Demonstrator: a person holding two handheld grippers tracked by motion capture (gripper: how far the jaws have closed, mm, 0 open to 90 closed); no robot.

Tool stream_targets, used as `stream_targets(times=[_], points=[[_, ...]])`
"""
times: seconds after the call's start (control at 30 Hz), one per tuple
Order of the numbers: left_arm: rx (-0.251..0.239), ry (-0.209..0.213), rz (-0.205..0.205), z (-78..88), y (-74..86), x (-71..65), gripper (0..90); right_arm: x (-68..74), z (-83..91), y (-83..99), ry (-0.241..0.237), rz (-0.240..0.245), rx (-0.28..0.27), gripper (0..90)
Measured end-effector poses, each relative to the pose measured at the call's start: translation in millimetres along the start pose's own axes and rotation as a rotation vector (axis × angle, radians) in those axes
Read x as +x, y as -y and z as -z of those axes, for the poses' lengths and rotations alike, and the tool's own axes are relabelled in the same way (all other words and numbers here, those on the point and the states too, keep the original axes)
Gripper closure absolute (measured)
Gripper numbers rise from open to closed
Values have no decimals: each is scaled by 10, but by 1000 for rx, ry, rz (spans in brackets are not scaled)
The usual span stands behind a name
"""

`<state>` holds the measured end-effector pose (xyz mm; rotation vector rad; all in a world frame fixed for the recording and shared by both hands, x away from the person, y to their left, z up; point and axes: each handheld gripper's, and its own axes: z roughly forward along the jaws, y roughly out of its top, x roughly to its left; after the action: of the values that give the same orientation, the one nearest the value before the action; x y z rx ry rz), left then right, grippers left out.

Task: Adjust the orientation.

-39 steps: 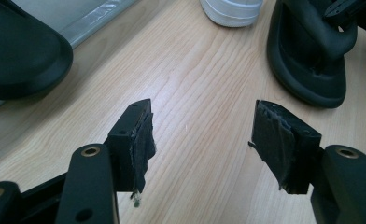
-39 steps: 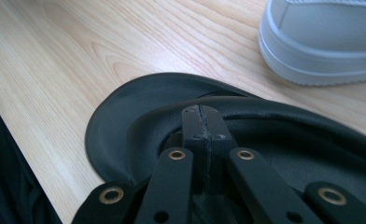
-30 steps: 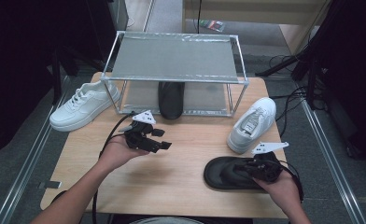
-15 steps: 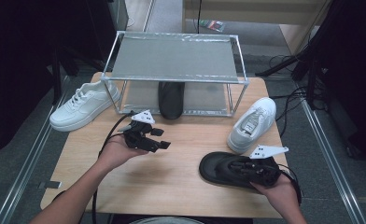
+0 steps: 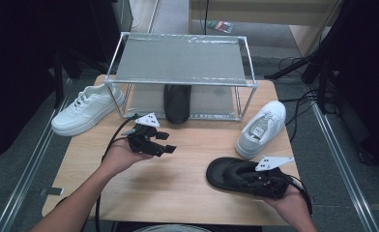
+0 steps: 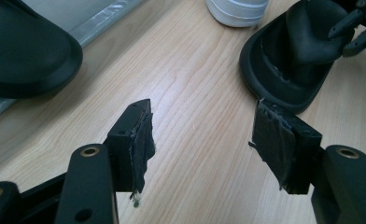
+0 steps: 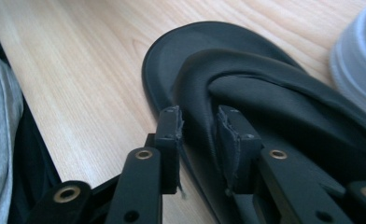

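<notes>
A black slipper [image 5: 231, 174] lies flat on the wooden table [image 5: 187, 193] near its front right. My right gripper [image 5: 249, 180] sits at the slipper's rear end. Its jaws have just been opening, and the slipper's strap [image 7: 246, 93] stands between the pads [image 7: 169, 128] with a little slack. My left gripper [image 5: 170, 144] hovers over the table's middle, pointing right, open and empty [image 6: 209, 126]. From the left gripper view the same slipper [image 6: 288, 51] lies ahead to the right.
A second black slipper [image 5: 177, 102] sits under the metal-framed rack [image 5: 180, 60] at the back. One white sneaker [image 5: 86, 108] lies at the left of the rack, another [image 5: 262, 128] to the right, just behind the front slipper. Cables trail off the table's right side.
The right hand and the slipper have shifted slightly left on the table, and the right jaws have parted. The left hand has stayed put.
</notes>
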<state>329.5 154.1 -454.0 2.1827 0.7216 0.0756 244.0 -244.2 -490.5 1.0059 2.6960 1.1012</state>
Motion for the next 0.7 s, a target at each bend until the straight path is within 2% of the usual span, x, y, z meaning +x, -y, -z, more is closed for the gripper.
stream_targets(times=[0.17, 0.27, 0.37, 0.5, 0.7], points=[[-1, -4, 5, 6, 4, 13, 386, -31, -44, -10, -24, -13, 12, 705], [-5, -6, 8, 28, 1, 25, 386, -41, -96, -20, -33, 4, 30, 703], [-8, -12, 10, 38, 5, 38, 386, -42, -107, -42, -41, 13, 29, 762], [-9, -13, 16, 43, 10, 49, 385, -49, -104, -79, -66, -13, 46, 791], [-9, -14, 16, 45, 7, 51, 386, 12, -74, -145, -62, -18, 27, 796]])
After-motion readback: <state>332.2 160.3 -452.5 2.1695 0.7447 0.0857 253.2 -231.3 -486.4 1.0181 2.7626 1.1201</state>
